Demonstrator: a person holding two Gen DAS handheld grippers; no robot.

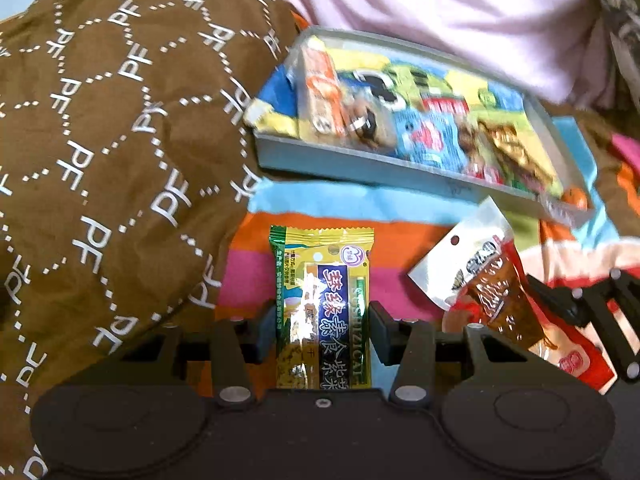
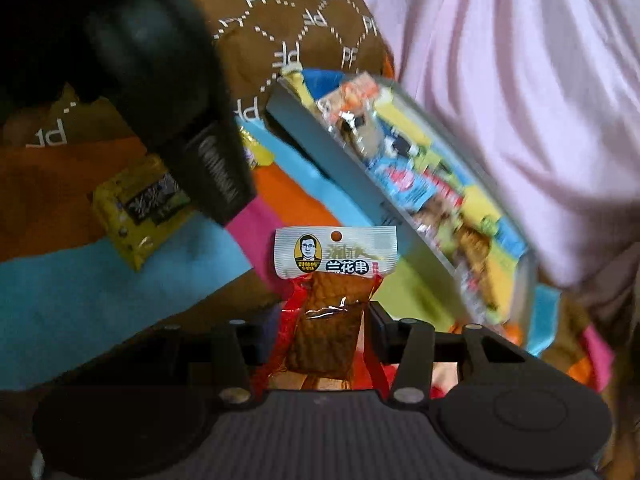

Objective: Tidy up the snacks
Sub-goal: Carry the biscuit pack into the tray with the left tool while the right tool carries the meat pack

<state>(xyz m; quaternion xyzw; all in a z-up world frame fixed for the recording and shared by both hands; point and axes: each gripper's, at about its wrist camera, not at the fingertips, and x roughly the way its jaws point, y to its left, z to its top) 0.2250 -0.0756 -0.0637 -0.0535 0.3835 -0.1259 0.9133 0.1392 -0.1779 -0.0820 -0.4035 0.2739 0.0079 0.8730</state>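
- The left gripper (image 1: pixel 320 336) holds a yellow-green snack packet (image 1: pixel 322 304) upright, its fingers (image 1: pixel 380 330) part open and pressed on the packet's two long edges.
- The right gripper (image 2: pixel 320 336) holds a red-and-clear snack pouch (image 2: pixel 328 320) by its lower half; its fingers (image 2: pixel 378 330) are part open and pinch the pouch between them.
- Risk: both wrappers are slick and glossy, and each is held only by its edges, so a quick swing could let one twist or slip out.
- Risk: the grey tray (image 1: pixel 360 168), at 1 o'clock from the left gripper, already looks full of packets, so another may slide over the low rim.
- The tray rests tilted on soft bedding, so a push could tip it.
- The two grippers are near each other; the right one shows at 4 o'clock in the left view, so they could collide on the way in.
- A brown quilted cover (image 1: pixel 100 140) bulges at 10 o'clock, crowding the tray's left end.
- A pink cloth (image 1: pixel 440 12) lies past the tray at 12 o'clock.
- A striped sheet (image 1: pixel 248 272) lies beneath everything.
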